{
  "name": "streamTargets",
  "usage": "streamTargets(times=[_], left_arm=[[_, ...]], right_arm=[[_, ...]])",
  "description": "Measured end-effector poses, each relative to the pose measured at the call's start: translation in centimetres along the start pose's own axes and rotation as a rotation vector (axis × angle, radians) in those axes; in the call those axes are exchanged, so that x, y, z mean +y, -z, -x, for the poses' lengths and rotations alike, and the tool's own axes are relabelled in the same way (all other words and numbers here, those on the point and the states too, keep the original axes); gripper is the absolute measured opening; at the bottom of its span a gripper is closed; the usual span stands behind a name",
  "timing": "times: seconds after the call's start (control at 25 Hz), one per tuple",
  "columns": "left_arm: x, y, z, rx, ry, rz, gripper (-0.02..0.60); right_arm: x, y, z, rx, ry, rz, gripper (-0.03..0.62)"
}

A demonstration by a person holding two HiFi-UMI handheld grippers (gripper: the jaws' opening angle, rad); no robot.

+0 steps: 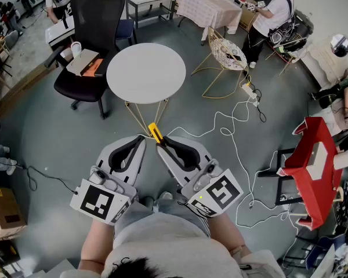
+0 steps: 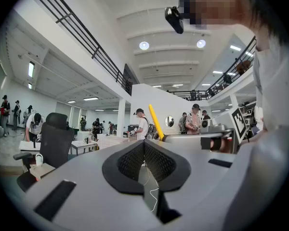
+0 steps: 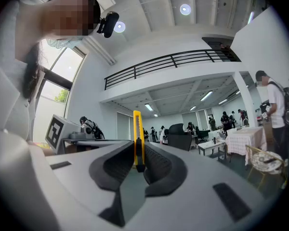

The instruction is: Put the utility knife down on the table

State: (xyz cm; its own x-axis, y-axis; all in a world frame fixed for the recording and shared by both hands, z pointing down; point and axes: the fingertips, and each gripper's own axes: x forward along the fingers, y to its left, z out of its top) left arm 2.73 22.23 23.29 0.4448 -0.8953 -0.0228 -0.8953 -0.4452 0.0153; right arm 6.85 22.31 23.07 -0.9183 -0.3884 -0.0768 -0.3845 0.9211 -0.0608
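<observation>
In the head view a yellow utility knife [image 1: 155, 133] sticks out from the tips of my right gripper [image 1: 160, 143], which is shut on it. The right gripper view shows the same knife [image 3: 137, 137] upright, pinched between the black pads. My left gripper [image 1: 141, 139] sits just left of it, shut with nothing between its jaws. From the left gripper view, the knife [image 2: 156, 121] rises beyond the closed pads [image 2: 135, 159]. Both grippers hang close to the person's body over the floor, short of the round white table [image 1: 146, 73].
A black office chair [image 1: 93, 33] stands left of the table and a wire chair [image 1: 226, 54] right of it. White cables [image 1: 238, 126] trail over the grey floor. A red stand [image 1: 313, 167] is at the right, a cardboard box [image 1: 3, 210] at the left. People stand far back.
</observation>
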Motion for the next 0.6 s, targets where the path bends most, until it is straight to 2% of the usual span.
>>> streamTargets(times=[0.28, 0.6], left_arm=[[1.0, -0.1, 0.5, -0.004, 0.017, 0.002, 0.009], [4.4, -0.5, 2.0, -0.015, 0.051, 0.002, 0.009]], right_arm=[[0.8, 0.0, -1.3, 0.0, 0.008, 0.007, 0.072], [2.1, 0.1, -4.8, 0.005, 0.041, 0.017, 0.072]])
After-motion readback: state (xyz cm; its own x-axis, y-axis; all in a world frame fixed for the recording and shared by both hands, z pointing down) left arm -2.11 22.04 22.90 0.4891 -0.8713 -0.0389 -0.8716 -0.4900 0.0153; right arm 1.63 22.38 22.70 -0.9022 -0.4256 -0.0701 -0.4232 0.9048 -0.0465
